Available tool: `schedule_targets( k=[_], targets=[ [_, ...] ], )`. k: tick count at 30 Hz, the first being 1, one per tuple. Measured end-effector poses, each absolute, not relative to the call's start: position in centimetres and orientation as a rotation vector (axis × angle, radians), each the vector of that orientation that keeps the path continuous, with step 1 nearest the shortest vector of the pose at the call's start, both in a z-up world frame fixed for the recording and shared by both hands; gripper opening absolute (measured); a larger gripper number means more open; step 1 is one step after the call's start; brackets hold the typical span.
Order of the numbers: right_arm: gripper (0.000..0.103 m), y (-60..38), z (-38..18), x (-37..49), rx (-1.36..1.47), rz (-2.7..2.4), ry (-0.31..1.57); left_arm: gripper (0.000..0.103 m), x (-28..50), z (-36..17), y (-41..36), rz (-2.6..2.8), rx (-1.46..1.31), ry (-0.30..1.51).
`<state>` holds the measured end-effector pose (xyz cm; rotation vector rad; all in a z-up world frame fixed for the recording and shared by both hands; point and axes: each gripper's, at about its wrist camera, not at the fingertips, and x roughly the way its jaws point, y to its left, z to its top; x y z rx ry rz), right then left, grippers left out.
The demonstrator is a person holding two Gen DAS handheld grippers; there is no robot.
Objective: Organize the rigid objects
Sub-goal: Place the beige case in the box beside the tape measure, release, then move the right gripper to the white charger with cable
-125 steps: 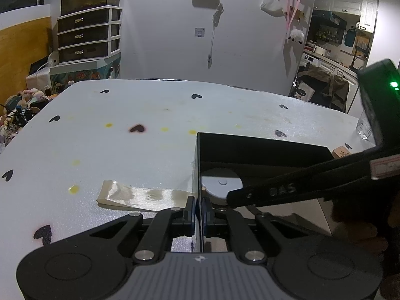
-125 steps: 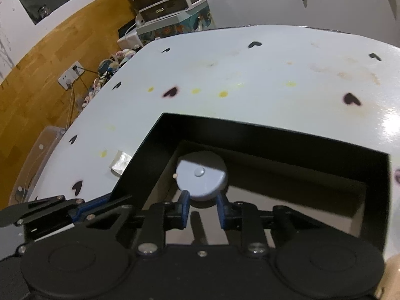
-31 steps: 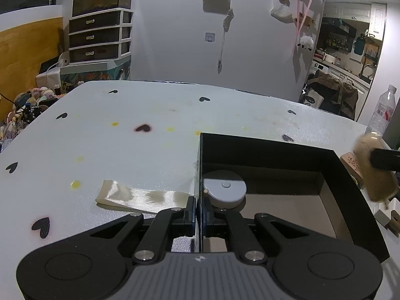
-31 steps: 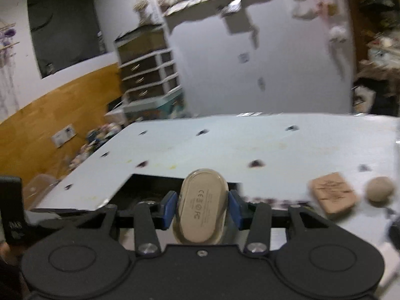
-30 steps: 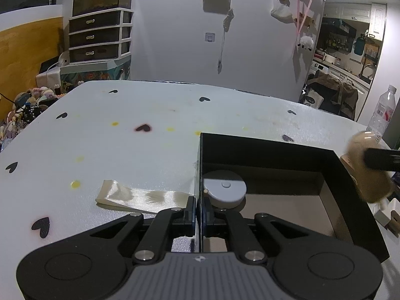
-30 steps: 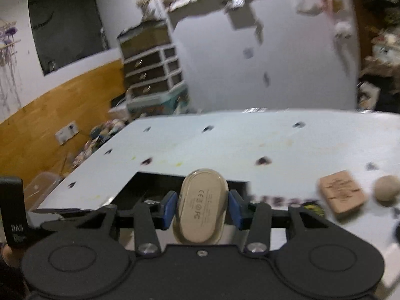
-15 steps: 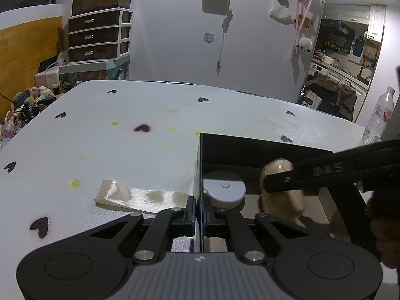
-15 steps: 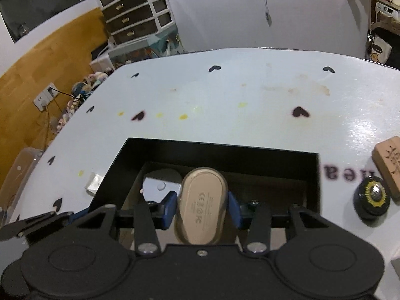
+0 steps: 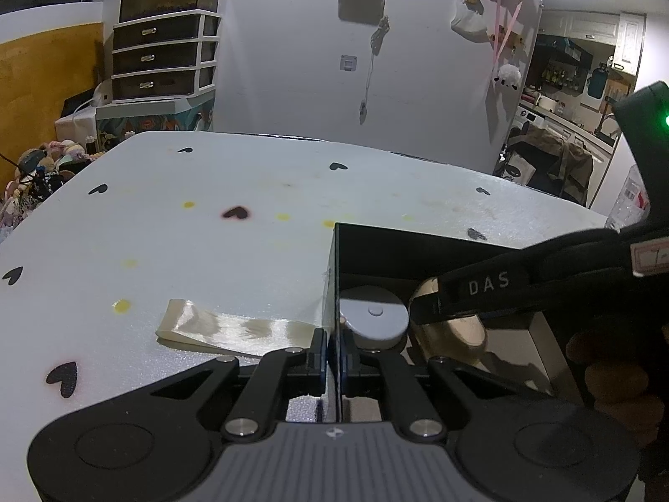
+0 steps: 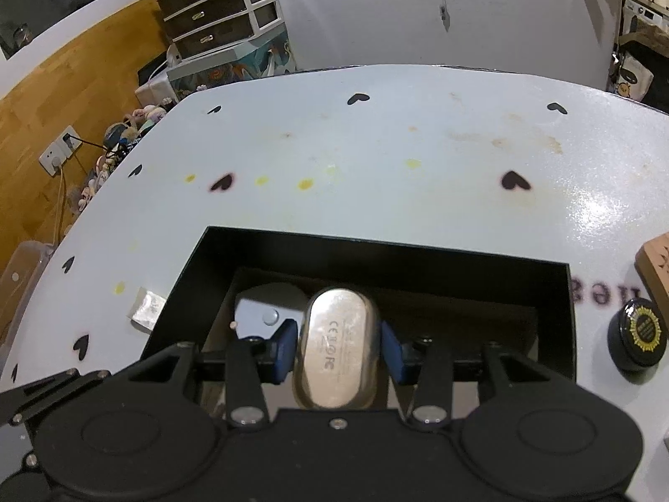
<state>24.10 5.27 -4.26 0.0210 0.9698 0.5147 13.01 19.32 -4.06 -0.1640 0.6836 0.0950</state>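
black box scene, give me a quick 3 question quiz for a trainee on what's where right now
1. True or false: the left hand-held gripper is clamped on the near left wall of the black box.
2. What does the right hand-held gripper hold between its blue pads?
A. a black round tin
B. a beige oval case
C. a wooden block
3. Fill in: the grey round disc lies inside the box, near its ____ wall as the right wrist view shows it.

Key
1. True; its jaws are shut on the thin wall.
2. B, the beige oval case, held over the inside of the box. The black round tin and the wooden block sit on the table outside it.
3. left
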Motion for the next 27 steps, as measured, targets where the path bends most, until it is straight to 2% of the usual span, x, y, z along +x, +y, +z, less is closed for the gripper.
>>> schedule_targets(
  k=[11,17,19,27],
  targets=[
    [0.060,1.9,-1.4,21.9,0.036,0.591,0.874,0.006,13.2,-4.1,19.3,0.099,-0.161,0.693],
    [0.076,-0.6,-0.3,19.7,0.022,0.621,0.787,0.005,13.4,-4.1,19.3,0.106,-0.157,0.697],
    [0.088,-1.3,0.0,19.0,0.019,0.625,0.752,0.005,13.5,-4.1,19.2,0.108,-0.156,0.698],
    [0.096,-4.0,0.5,16.6,0.007,0.612,0.631,0.005,13.6,-4.1,19.1,0.117,-0.153,0.703]
  ],
)
